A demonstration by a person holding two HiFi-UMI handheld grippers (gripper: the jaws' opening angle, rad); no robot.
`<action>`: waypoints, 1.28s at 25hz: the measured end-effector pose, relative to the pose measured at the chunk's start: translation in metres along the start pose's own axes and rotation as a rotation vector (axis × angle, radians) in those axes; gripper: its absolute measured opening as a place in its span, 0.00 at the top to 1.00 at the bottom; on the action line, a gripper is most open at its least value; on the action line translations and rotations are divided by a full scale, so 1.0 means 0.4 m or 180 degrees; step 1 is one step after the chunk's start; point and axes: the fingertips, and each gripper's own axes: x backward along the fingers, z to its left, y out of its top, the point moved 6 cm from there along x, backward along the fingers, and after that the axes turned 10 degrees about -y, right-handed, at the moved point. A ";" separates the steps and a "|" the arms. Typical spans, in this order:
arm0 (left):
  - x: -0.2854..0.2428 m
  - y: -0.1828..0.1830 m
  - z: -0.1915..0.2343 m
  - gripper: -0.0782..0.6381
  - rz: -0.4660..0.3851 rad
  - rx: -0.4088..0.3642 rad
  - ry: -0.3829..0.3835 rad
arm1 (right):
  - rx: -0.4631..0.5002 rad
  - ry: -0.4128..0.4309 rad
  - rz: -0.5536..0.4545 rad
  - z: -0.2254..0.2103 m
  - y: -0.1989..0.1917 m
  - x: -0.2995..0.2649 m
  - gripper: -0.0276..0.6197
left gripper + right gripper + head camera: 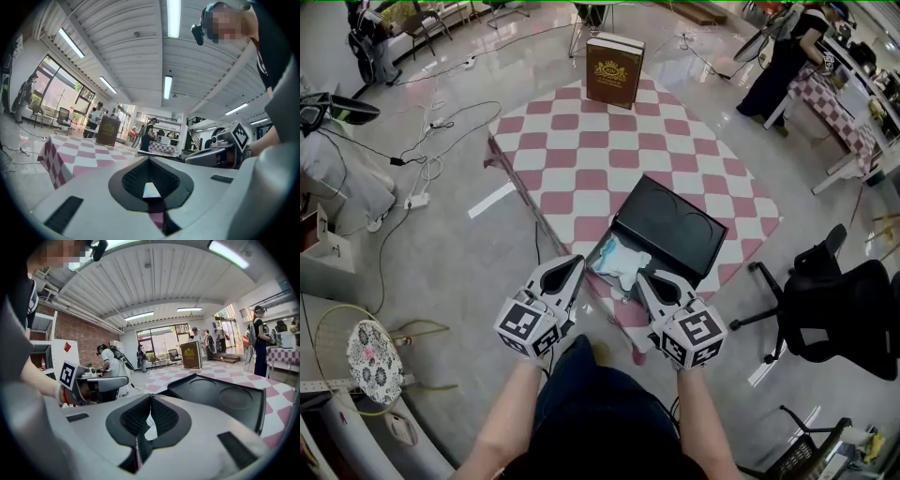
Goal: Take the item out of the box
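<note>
An open black box (630, 272) sits at the near edge of the checkered table (572, 159), its lid (670, 230) leaning back. Inside lies a crumpled pale blue and white item (621, 262). My left gripper (578, 262) is shut and empty, its tip just left of the box. My right gripper (643, 278) is also shut and empty, its tip at the box's near right side. In the left gripper view the jaws (150, 159) meet with nothing between them. The right gripper view shows its jaws (150, 397) closed the same way, with the black lid (220, 399) ahead to the right.
A brown box (614, 68) with a gold emblem stands upright at the table's far edge. A black office chair (844, 309) is to the right, a person (783, 56) stands at a second checkered table at the back right, and cables (422, 159) trail over the floor to the left.
</note>
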 end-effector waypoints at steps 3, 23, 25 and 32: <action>-0.006 -0.004 0.008 0.88 0.0029 0.0019 -0.0006 | 0.0079 0.0036 0.0126 -0.001 -0.005 -0.020 0.95; -0.027 -0.015 0.091 0.88 0.0288 0.0082 -0.0101 | 0.0450 0.0271 0.0754 0.008 -0.044 -0.134 0.90; -0.027 -0.015 0.098 0.88 0.0291 0.0089 -0.0106 | 0.0483 0.0300 0.0838 0.009 -0.051 -0.143 0.90; -0.033 -0.023 0.122 0.88 0.0323 0.0105 -0.0119 | 0.0663 0.0371 0.1065 0.014 -0.071 -0.173 0.82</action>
